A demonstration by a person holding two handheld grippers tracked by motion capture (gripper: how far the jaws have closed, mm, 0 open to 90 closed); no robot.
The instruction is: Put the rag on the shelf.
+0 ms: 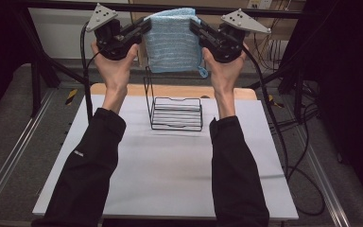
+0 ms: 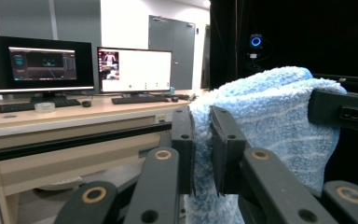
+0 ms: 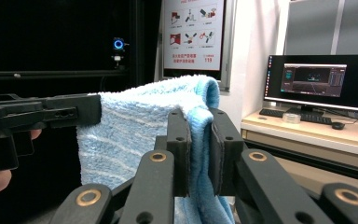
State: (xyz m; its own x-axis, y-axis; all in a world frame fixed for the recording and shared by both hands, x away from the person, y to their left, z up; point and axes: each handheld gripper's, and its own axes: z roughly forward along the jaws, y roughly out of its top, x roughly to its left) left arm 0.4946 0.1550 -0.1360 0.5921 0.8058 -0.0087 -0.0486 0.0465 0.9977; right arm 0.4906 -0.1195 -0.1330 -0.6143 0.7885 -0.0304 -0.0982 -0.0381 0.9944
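A folded light-blue towel (image 1: pixel 174 41) is held up in the air between the two grippers, well above the desk (image 1: pixel 165 165). The left gripper (image 1: pixel 146 27) has its jaws clenched on the towel's left edge, and the right gripper (image 1: pixel 194 26) has its jaws clenched on the right edge; in each gripper view the fluffy cloth (image 2: pixel 270 121) is seen pinched between the black pads, with the rest hanging below and stretching across toward the other gripper. The towel (image 3: pixel 135 126) is doubled over at its top edge.

Directly below the jaws, a black wire rack (image 1: pixel 175 109) stands on the desk, with an upright back frame and a low ribbed tray in front. The step in hand is judged to be bringing the towel over this rack, to be hung on it or laid into it. For that to go well, both grips should be kept firm and level, so that the fold does not slip open, and the cloth should be kept taut between the jaws while it is lowered squarely over the wire.

The thin upright wires could snag the hanging lower corner (image 1: pixel 202 72), so the towel's bottom edge should be kept clear of them. Behind the jaws, a black frame bar (image 1: pixel 170 8) crosses close by, and cables (image 1: pixel 283 132) trail to the right of the desk.
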